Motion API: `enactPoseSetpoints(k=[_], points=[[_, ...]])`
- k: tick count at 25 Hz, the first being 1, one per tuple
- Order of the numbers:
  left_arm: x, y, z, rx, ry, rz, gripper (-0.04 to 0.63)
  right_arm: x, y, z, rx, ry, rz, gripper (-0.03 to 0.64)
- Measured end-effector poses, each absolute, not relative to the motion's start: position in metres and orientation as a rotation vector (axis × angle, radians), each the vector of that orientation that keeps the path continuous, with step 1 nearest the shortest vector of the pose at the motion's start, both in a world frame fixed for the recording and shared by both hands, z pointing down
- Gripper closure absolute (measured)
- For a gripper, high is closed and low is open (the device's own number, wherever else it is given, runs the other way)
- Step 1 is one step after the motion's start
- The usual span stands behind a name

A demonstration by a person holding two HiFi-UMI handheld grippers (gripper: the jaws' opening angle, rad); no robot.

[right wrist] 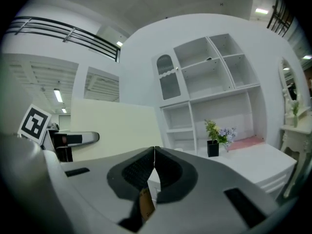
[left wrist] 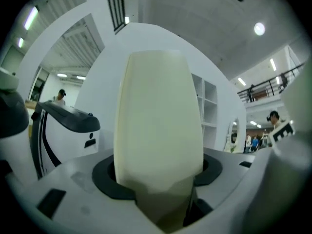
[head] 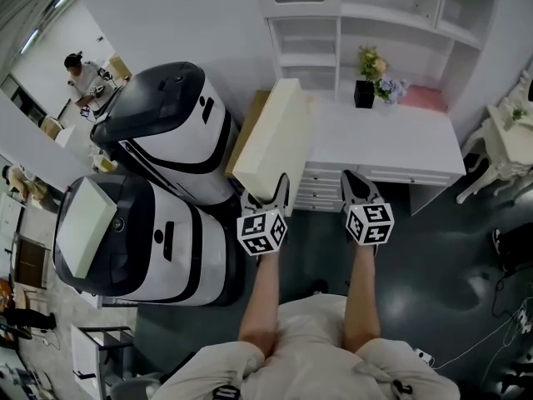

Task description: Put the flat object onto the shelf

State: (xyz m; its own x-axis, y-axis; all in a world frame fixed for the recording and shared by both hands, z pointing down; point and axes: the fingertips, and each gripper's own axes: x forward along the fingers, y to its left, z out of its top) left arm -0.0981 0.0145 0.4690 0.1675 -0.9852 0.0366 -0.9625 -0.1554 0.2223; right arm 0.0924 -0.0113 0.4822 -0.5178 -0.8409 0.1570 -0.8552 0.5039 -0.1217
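The flat object [head: 275, 140] is a thick cream slab, held on edge and tilted over the left end of the white desk [head: 391, 144]. My left gripper [head: 268, 192] is shut on its near end. In the left gripper view the slab [left wrist: 158, 116] fills the gap between the jaws and hides what lies ahead. My right gripper [head: 356, 186] hovers to the right of it, above the desk's front edge, shut with nothing in it [right wrist: 154, 155]. The white shelf unit [head: 366, 15] stands on the desk's far side; its open compartments [right wrist: 214, 77] show beside the slab [right wrist: 117, 126].
Two large white-and-black machines [head: 166, 123] [head: 141, 232] stand at the left; the nearer one carries another cream slab [head: 86, 223]. A black vase of flowers [head: 366, 86] and a pink item [head: 425, 98] sit on the desk's back. White furniture [head: 500, 148] stands at the right.
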Motion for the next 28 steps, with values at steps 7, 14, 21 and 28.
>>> enactPoseSetpoints(k=[7,14,21,28], points=[[-0.095,0.003,0.471,2.222,-1.958,-0.135,0.321,0.1,-0.027,0.48,1.485,-2.675,0.275,0.548],[-0.088,-0.003,0.468,2.212,-2.005,-0.137,0.321,0.11,-0.036,0.485,1.487,-2.674,0.29,0.548],[-0.085,-0.003,0.456,2.233,-2.063,-0.123,0.321,0.11,-0.039,0.487,1.457,-2.687,0.281,0.548],[-0.085,0.001,0.457,2.242,-2.104,-0.068,0.321,0.106,-0.032,0.488,1.423,-2.706,0.269,0.548]])
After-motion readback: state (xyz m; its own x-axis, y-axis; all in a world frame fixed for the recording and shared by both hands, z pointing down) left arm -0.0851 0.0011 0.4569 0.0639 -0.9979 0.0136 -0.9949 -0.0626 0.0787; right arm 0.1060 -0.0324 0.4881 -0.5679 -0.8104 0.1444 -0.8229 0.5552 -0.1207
